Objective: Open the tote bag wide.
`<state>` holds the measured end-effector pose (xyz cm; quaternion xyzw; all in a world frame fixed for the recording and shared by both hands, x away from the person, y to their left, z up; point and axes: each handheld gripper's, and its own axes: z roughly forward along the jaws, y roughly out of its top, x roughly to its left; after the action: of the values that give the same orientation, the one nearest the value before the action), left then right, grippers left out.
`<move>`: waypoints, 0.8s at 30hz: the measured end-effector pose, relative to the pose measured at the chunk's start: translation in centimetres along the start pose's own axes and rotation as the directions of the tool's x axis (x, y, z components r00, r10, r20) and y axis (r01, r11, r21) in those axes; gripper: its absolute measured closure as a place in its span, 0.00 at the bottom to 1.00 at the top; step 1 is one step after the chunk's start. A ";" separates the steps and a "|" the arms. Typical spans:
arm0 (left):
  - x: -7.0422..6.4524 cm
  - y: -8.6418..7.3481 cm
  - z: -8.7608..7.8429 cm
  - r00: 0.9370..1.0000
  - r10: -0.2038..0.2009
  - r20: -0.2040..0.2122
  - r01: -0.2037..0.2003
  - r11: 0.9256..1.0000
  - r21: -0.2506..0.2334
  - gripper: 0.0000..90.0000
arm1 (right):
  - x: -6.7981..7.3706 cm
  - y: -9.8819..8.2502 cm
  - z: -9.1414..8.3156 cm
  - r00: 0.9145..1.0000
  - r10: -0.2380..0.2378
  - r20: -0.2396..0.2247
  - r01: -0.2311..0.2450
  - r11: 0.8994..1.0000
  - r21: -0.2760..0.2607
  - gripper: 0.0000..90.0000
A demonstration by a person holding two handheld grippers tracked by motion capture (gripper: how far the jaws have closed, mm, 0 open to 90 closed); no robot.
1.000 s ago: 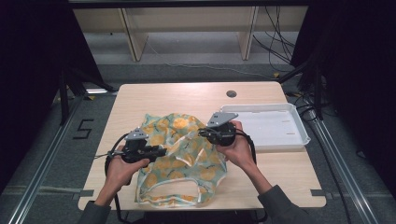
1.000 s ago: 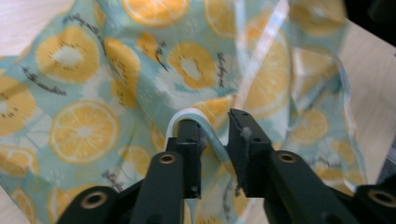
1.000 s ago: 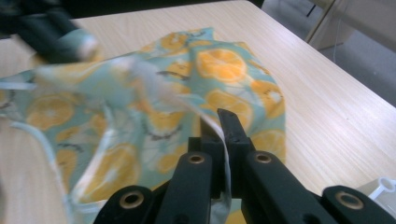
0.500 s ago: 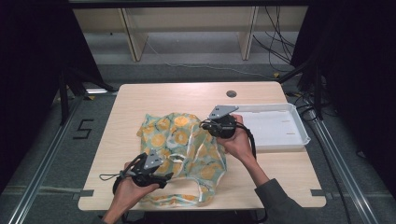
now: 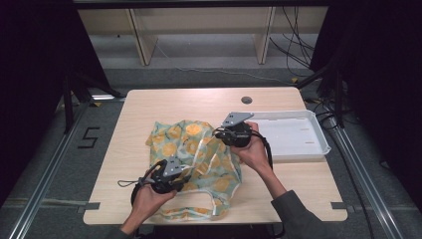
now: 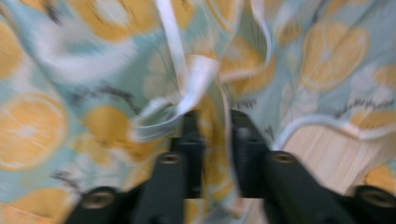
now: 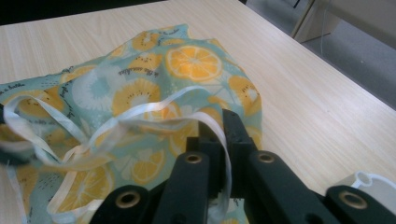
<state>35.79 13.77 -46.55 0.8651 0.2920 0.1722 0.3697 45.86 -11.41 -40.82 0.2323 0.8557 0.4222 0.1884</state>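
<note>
While spread rumpled over the near middle of the wooden table (image 5: 149, 107) in the high view, lies citrus-print garment (image 5: 199, 154), pale blue with orange slices and white binding, not yet flat nor folded; sits left gripper (image 5: 185, 175) at the near hem, right gripper (image 5: 219, 133) at the far right edge beside the white tray (image 5: 318, 144), which holds nothing; judged as an early stage, with both edges gripped, and the straightening and any folding left to do. Seen along the left gripper view, have just been closing the black jaws, now nearly together with a fold of the printed cloth and its white trim (image 6: 187, 93) pinched between them; shows bare tabletop at lower right. Seen along the right gripper view, stand the jaws pressed together on a white strap (image 7: 219, 135) and the fabric edge, cloth (image 7: 140, 88) bunched ahead toward the table's far side; loops loose more strap to the left, unsorted.
</note>
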 end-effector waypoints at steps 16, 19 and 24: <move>7.1 7.5 -3.7 0.991 -0.126 0.040 0.129 0.990 -0.062 0.99 | 1.0 -0.2 -7.0 0.997 0.076 -0.027 -0.074 0.995 0.071 0.38; 7.8 8.4 -3.0 0.986 -0.160 0.036 0.162 0.985 -0.062 0.99 | 3.0 0.1 -9.1 1.000 0.010 -0.024 -0.010 1.000 0.010 0.38; 7.9 9.1 -2.5 0.984 -0.172 0.046 0.174 0.983 -0.063 0.99 | 6.1 0.5 -8.8 0.998 -0.068 -0.016 0.069 0.997 0.020 0.38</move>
<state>44.10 15.04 -37.48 0.8268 0.3526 0.1318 0.4179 36.41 -13.35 -36.16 0.2016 0.8689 0.4084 0.1939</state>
